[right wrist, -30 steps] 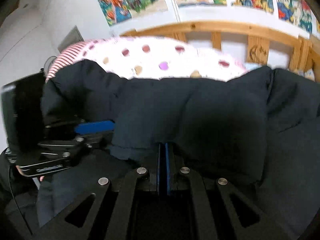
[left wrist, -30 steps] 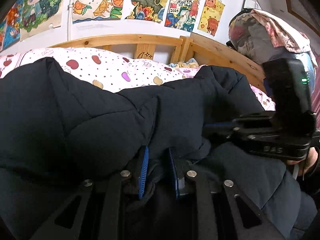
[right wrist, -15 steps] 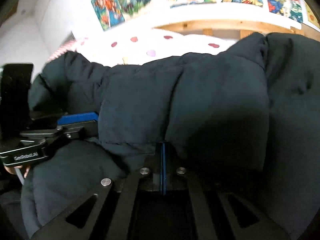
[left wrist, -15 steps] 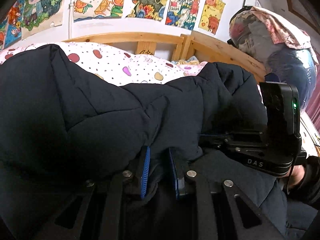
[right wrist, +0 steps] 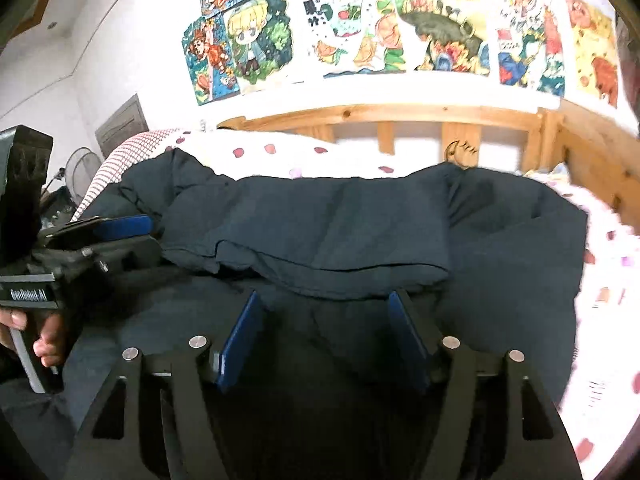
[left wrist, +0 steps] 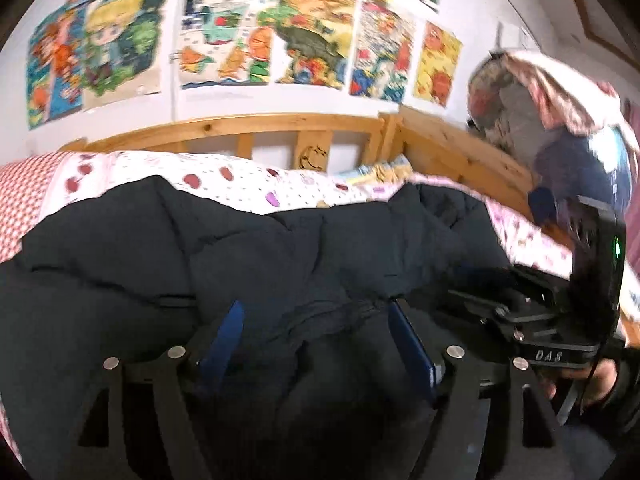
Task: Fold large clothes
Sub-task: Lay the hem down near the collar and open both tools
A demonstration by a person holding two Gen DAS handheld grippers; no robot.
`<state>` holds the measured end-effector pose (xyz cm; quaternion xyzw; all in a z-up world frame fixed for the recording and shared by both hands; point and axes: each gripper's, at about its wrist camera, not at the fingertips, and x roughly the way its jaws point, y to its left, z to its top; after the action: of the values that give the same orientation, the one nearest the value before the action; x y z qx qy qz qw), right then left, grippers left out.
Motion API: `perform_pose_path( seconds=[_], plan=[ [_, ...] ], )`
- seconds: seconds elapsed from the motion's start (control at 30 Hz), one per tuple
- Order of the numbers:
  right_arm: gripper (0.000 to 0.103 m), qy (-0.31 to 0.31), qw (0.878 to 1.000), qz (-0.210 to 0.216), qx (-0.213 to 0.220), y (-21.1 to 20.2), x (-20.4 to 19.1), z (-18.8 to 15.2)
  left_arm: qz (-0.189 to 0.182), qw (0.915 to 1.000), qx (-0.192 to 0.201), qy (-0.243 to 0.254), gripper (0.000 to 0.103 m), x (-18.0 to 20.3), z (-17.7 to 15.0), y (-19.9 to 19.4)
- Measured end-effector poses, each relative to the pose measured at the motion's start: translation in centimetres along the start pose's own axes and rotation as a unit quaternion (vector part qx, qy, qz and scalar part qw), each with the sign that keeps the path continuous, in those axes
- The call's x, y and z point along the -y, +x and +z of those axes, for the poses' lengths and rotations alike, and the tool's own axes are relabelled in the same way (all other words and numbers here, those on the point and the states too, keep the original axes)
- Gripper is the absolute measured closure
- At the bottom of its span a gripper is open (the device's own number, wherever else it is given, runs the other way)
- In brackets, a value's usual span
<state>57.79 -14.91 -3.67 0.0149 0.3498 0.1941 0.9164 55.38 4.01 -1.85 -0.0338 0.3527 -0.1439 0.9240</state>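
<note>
One dark navy puffer jacket (right wrist: 320,232) lay spread across the bed (right wrist: 280,152), its upper layer folded over so that a thick padded edge ran across the middle of the right wrist view; the same jacket filled the lower half of the left wrist view (left wrist: 200,264). Two grippers were in view; the left gripper (left wrist: 316,340) had its two blue-padded fingers spread wide over the rumpled cloth, gripping nothing; the right gripper (right wrist: 324,332) likewise stood wide apart just below the folded edge, with nothing between its fingers. Each camera caught the other tool at the side of its picture: the right one at the right edge of the left wrist view, a hand (left wrist: 592,384) around its handle; the left one at the left edge of the right wrist view, a hand (right wrist: 36,336) around its grip. The bedsheet (left wrist: 248,180) was white with red and purple spots; one wooden bed rail (right wrist: 400,116) ran behind it. Along the wall hung a row of colourful drawings (right wrist: 400,36), at least six countable in the right wrist view. One bundle of patterned fabric (left wrist: 540,120) sat piled at the far right corner of the bed frame; its contents could not be told.
</note>
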Motion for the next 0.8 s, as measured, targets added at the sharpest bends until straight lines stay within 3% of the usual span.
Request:
perform_pose_path(
  seconds=[0.13, 0.33, 0.43, 0.5, 0.8],
  plan=[
    [0.039, -0.002, 1.0, -0.012, 0.008, -4.2, 0.5, 0.0, 0.023, 0.9992, 0.01, -0.031, 0.017, -0.2, 0.0, -3.1],
    [0.023, -0.002, 0.999, -0.026, 0.039, -9.7, -0.8, 0.7, 0.051, 0.9974, 0.022, -0.045, 0.001, 0.3, -0.8, -8.3],
    [0.017, 0.006, 0.998, -0.03, 0.053, -12.2, -1.2, 0.8, 0.067, 0.9967, 0.029, -0.036, 0.001, 1.0, -1.6, -11.0],
    [0.007, 0.003, 0.998, -0.036, 0.058, -14.0, -1.6, 0.6, 0.077, 0.9961, 0.032, -0.027, 0.0, 1.7, -2.1, -12.7],
    [0.005, -0.017, 0.996, -0.042, 0.077, -21.0, -4.2, -1.1, 0.09, 0.9946, 0.051, 0.007, 0.0, 4.9, -4.6, -20.5]
  ],
)
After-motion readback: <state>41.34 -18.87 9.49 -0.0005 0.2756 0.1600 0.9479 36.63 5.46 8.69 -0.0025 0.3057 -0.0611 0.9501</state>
